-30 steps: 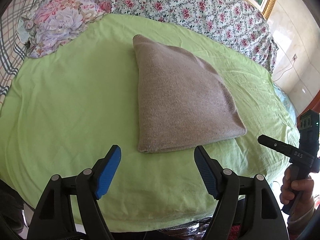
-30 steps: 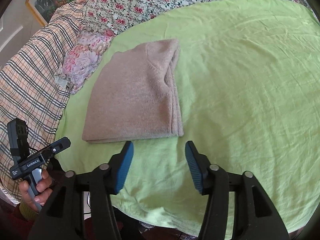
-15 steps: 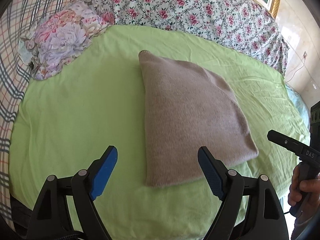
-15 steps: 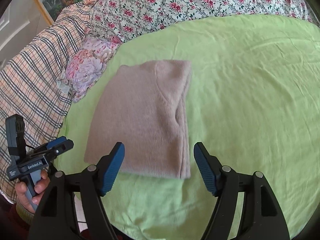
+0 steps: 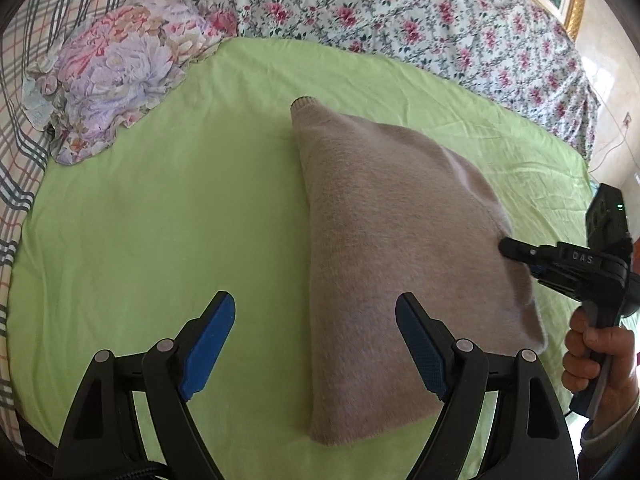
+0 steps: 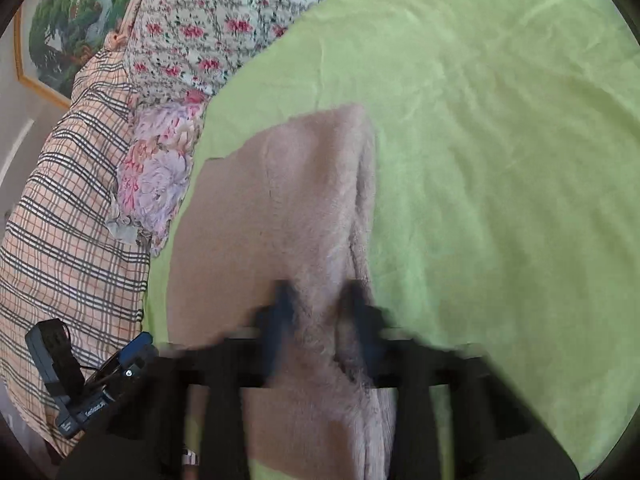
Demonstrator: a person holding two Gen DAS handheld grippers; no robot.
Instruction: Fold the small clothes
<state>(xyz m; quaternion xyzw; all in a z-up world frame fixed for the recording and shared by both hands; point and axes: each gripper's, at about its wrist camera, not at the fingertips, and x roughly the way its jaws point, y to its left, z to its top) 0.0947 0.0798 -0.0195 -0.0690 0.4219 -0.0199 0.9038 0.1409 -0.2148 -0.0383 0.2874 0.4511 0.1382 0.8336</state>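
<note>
Both hand-held grippers have come in over the folded beige sweater (image 5: 404,248) since a second ago, when they hung short of its near edge. The sweater lies flat on the green sheet (image 5: 180,200) of the bed, well clear of the flowered pillow (image 5: 120,76) at the sheet's far left corner and of the rose-print bedding (image 5: 400,12) beyond.

Seen from the left wrist, the left hand-held gripper (image 5: 316,344) stands released, its blue pads (image 5: 208,340) wide apart; the sweater's near left edge runs between them without either pad touching it.

The right hand-held gripper (image 6: 320,320) is blurred in its own view. Its jaws have just been closing, and a raised ridge of the sweater's right-hand folded edge sits pinched between the fingers. From the left wrist its black tip rests on the sweater's right edge, with the person's hand (image 5: 596,360) around its handle.
</note>
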